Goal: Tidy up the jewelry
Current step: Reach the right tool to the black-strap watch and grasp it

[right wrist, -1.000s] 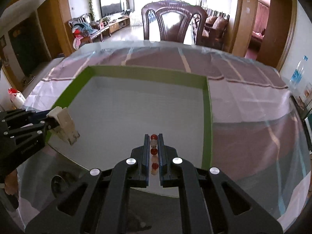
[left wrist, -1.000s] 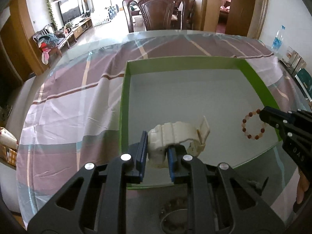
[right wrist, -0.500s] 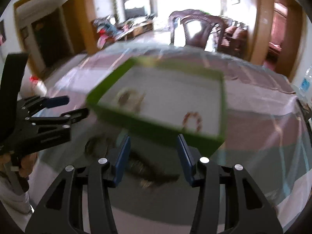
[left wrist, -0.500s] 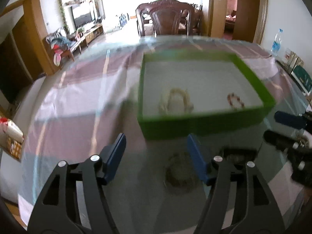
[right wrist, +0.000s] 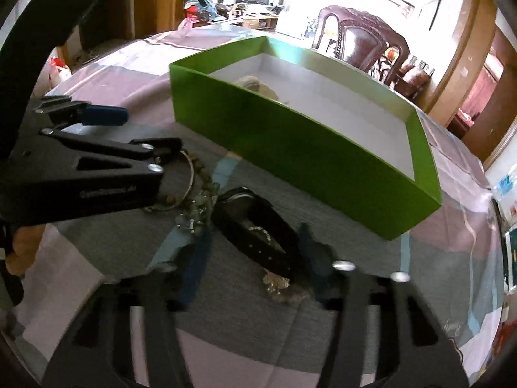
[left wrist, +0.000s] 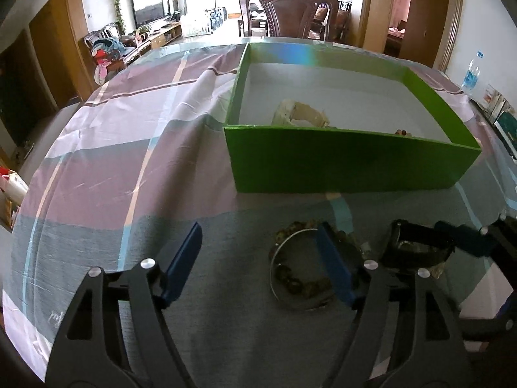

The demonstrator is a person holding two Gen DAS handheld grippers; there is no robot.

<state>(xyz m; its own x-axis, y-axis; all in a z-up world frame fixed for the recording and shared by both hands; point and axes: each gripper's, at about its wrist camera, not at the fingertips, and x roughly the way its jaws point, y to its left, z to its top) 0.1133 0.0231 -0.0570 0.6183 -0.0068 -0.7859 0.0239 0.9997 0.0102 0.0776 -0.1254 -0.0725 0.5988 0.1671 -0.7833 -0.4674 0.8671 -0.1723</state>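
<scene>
A green box [left wrist: 352, 165] [right wrist: 290, 148] with a white floor holds a cream bracelet [left wrist: 300, 114] [right wrist: 255, 85] and a red bead bracelet [left wrist: 402, 133]. On the tablecloth in front lie a silver bangle with a brown bead bracelet [left wrist: 299, 274] [right wrist: 190, 174], pale green beads [right wrist: 197, 207] and a black watch [left wrist: 416, 249] [right wrist: 258, 229]. My left gripper [left wrist: 258, 265] [right wrist: 135, 132] is open over the bangle's left side. My right gripper [right wrist: 252, 265] is open, its fingers either side of the black watch.
A glass-topped table carries a plaid cloth [left wrist: 129, 148]. A dark wooden chair [left wrist: 290, 9] stands behind the table. A water bottle [left wrist: 470, 74] and small boxes sit at the right edge. A living room lies beyond.
Both grippers let go of the cream bracelet and the red bead bracelet in the box, opened, and pulled back and down to the jewelry in front of the box.
</scene>
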